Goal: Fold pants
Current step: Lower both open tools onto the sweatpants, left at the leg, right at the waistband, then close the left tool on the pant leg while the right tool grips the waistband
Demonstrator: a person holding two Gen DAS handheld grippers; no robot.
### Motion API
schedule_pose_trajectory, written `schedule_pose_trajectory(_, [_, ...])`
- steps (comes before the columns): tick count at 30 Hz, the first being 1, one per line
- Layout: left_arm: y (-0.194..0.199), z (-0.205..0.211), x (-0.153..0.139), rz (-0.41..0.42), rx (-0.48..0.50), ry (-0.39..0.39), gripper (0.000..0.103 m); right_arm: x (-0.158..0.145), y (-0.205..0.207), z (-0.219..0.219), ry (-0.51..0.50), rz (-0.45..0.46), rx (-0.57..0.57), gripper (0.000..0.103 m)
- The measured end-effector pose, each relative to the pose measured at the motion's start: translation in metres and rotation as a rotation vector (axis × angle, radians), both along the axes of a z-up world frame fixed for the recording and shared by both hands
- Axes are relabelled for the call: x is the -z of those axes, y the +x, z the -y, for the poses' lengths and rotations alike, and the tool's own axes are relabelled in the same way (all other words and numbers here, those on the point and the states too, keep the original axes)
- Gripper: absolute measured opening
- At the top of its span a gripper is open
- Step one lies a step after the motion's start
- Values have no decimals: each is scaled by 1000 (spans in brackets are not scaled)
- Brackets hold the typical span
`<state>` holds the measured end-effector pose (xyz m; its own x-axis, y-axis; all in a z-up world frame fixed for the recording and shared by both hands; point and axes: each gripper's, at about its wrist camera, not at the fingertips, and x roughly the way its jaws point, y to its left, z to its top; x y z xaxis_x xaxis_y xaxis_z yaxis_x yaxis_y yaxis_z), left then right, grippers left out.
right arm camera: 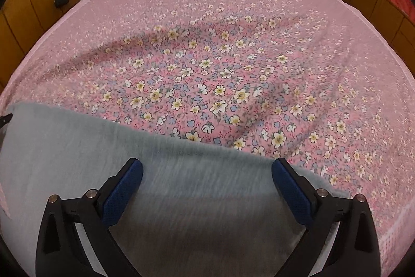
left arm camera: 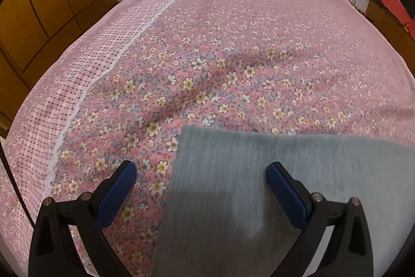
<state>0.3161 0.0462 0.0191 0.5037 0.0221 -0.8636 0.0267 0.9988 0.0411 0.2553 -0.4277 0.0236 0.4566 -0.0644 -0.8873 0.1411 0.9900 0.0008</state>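
Currently the bed [right arm camera: 259, 4] carries the grey pants [right arm camera: 77, 147] flat at its near edge, long axis running left-right; both ends are cut off. Left hand-held gripper [left arm camera: 201, 177] and right hand-held gripper [right arm camera: 207, 173] are wide, holding nothing.

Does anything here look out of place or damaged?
Nothing stands out. The pants lie flat on the bedspread, which only shows soft wrinkles. Both tongs, left and right, are open above the fabric.
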Motion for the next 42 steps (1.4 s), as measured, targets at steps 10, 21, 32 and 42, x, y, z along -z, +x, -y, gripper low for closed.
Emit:
schedule_pose_trajectory(10, [0, 6, 3, 32, 16, -19, 94, 7, -1, -6, -15, 26, -22, 95])
schedule_pose_trajectory(21, [-22, 27, -22, 71, 81, -31, 9, -26, -27, -11, 40, 94, -51, 4])
schedule_pose_trajectory(32, [-68, 15, -71, 159, 111, -79, 5, -76, -70, -26, 72, 197, -93, 4])
schedule_pose_trajectory(42, [-116, 14, -99, 223, 125, -100, 4, -105, -115, -45, 74, 247, -136, 4])
